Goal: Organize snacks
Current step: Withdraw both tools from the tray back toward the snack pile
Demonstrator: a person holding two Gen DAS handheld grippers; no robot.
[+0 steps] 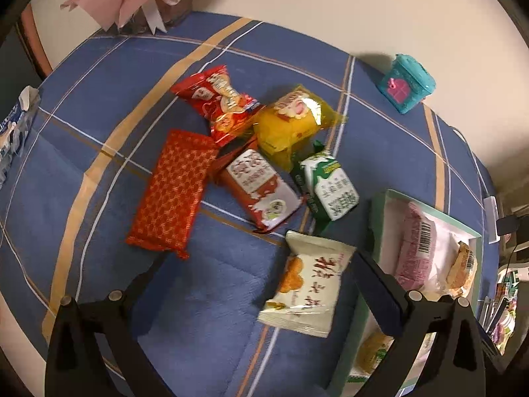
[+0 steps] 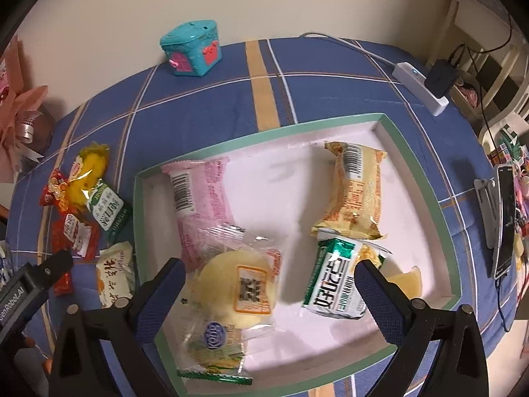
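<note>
Both my grippers stand wide open and neither has hold of anything. Under my left gripper [image 1: 251, 284] lies a white packet [image 1: 309, 284], nearer my right-hand finger than the left, just beside the green-edged box [image 1: 380, 205]. Beyond it the rest of the loose snacks lie in a heap on the blue cloth [image 1: 115, 76]: a flat red packet [image 1: 172, 192], a red-and-white one [image 1: 261, 188], a green-and-white one [image 1: 327, 182], a yellow one [image 1: 291, 122] and a red bag [image 1: 221, 102].

My right gripper [image 2: 269, 294] hangs over the box [image 2: 420, 162], with a clear-wrapped round cake [image 2: 236, 294] between its fingers but untouched. A pink packet [image 2: 198, 195], a tan one [image 2: 357, 188] and a green-and-silver one [image 2: 337, 281] already lie inside.

I judge the white packet light, puffy and slick, its contents likely crumbly. I would take it across its narrow middle with gentle pressure, not by the crimped ends, which would slip or fold.
</note>
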